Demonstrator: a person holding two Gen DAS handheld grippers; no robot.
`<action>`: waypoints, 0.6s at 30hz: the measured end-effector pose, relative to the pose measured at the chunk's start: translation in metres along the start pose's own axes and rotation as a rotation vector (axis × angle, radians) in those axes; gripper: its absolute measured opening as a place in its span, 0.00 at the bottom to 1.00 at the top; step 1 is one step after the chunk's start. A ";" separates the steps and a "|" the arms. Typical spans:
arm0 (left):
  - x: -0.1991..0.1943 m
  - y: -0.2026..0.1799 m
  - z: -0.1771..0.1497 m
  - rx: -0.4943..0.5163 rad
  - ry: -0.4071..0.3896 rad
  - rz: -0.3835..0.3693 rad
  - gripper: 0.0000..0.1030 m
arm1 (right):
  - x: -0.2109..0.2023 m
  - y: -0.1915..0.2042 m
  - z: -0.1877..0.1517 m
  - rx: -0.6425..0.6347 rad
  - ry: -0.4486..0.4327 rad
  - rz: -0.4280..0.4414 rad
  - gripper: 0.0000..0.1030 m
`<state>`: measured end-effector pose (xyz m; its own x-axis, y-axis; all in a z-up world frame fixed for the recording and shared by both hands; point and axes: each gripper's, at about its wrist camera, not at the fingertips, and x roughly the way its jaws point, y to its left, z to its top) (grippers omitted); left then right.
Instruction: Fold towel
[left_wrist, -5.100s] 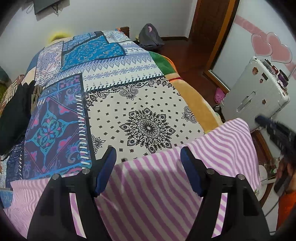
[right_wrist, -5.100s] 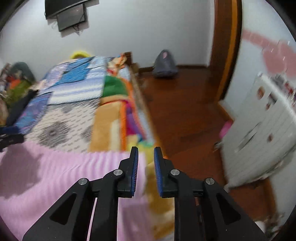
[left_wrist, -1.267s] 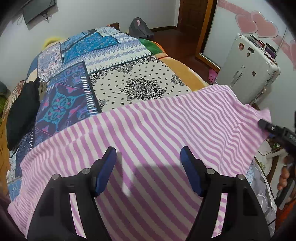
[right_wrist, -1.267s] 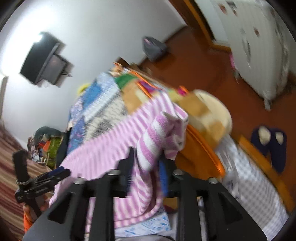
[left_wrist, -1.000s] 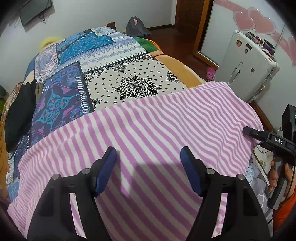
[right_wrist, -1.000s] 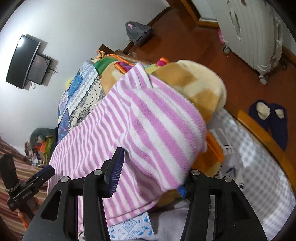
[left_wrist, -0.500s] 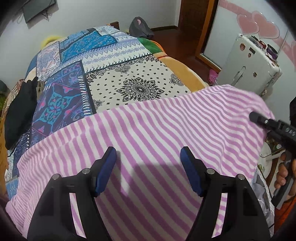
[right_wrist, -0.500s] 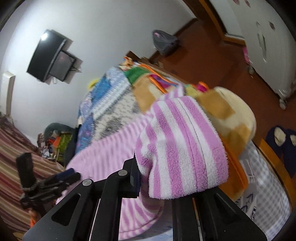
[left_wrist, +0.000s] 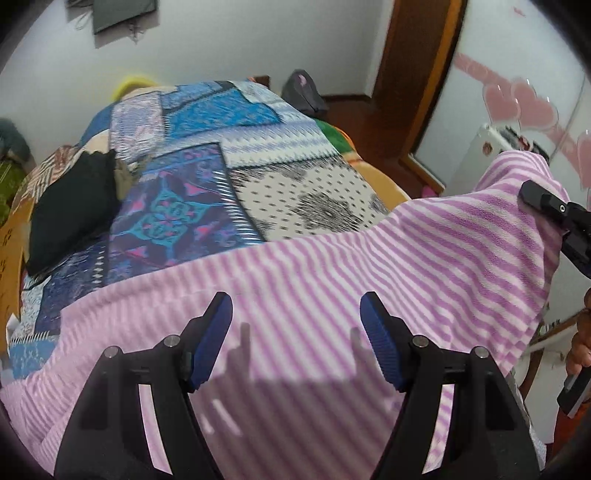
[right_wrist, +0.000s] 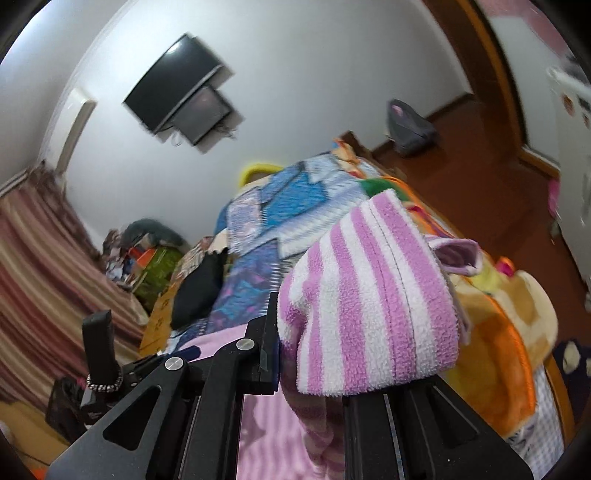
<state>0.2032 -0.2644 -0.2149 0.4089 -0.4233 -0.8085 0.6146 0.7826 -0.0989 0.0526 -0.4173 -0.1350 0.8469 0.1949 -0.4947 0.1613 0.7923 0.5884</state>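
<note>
A pink-and-white striped towel (left_wrist: 314, 280) lies spread over the near end of a bed (left_wrist: 207, 192) covered with a patterned blue quilt. The left tool (left_wrist: 295, 332) hangs above the towel with its fingers set wide apart and nothing between them. The right tool (right_wrist: 314, 354) is clamped on one corner of the towel, which is raised off the bed and bunches over its fingers. A black garment (left_wrist: 70, 206) lies on the bed's far left side.
</note>
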 end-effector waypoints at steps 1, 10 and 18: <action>-0.004 0.007 -0.002 -0.012 -0.009 0.000 0.69 | 0.004 0.011 0.001 -0.021 0.004 0.009 0.09; -0.052 0.094 -0.038 -0.151 -0.083 0.065 0.69 | 0.065 0.105 -0.018 -0.197 0.118 0.122 0.09; -0.081 0.167 -0.092 -0.303 -0.084 0.180 0.69 | 0.145 0.165 -0.088 -0.351 0.361 0.187 0.09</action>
<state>0.2106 -0.0578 -0.2198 0.5541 -0.2922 -0.7795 0.3050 0.9425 -0.1365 0.1576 -0.2079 -0.1659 0.6067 0.4890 -0.6268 -0.2076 0.8585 0.4689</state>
